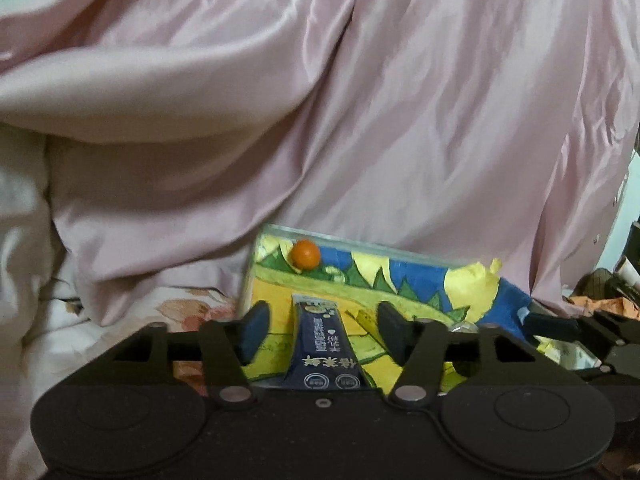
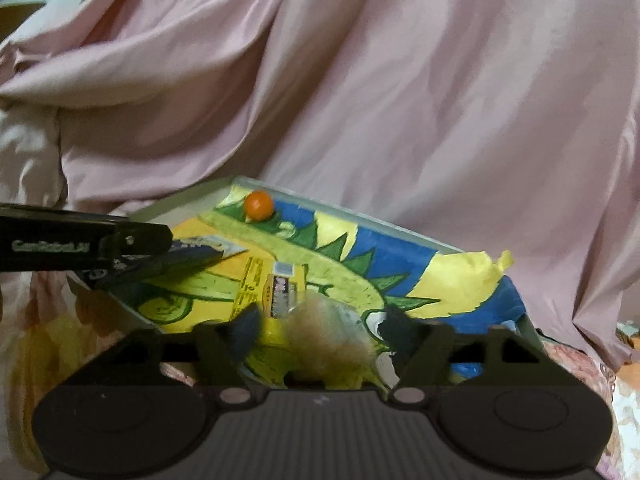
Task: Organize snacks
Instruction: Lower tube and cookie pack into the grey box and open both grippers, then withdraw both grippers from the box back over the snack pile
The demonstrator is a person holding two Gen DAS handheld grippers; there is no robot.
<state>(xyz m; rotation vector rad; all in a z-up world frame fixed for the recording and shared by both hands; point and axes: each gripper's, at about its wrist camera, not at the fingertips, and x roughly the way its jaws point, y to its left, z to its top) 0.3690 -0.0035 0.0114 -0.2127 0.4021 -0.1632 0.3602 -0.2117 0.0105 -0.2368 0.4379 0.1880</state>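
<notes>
A clear-walled tray [image 1: 280,232] lined with a yellow, green and blue drawing lies on the bed; it also shows in the right wrist view [image 2: 360,216]. A small orange ball [image 1: 305,254] sits at its far left corner, seen too in the right wrist view [image 2: 259,203]. My left gripper [image 1: 322,330] is open over the tray; a dark blue snack stick pack [image 1: 324,348] lies between its fingers, untouched. My right gripper [image 2: 320,330] is open, with a blurred clear wrapped snack [image 2: 328,332] between its fingers. A small yellow packet [image 2: 282,290] lies in the tray ahead.
Pink satin bedding [image 1: 320,100] rises behind the tray. A floral sheet [image 1: 188,308] lies to its left. The left gripper's body [image 2: 80,246] reaches in from the left in the right wrist view. Clutter [image 1: 608,292] sits at the far right.
</notes>
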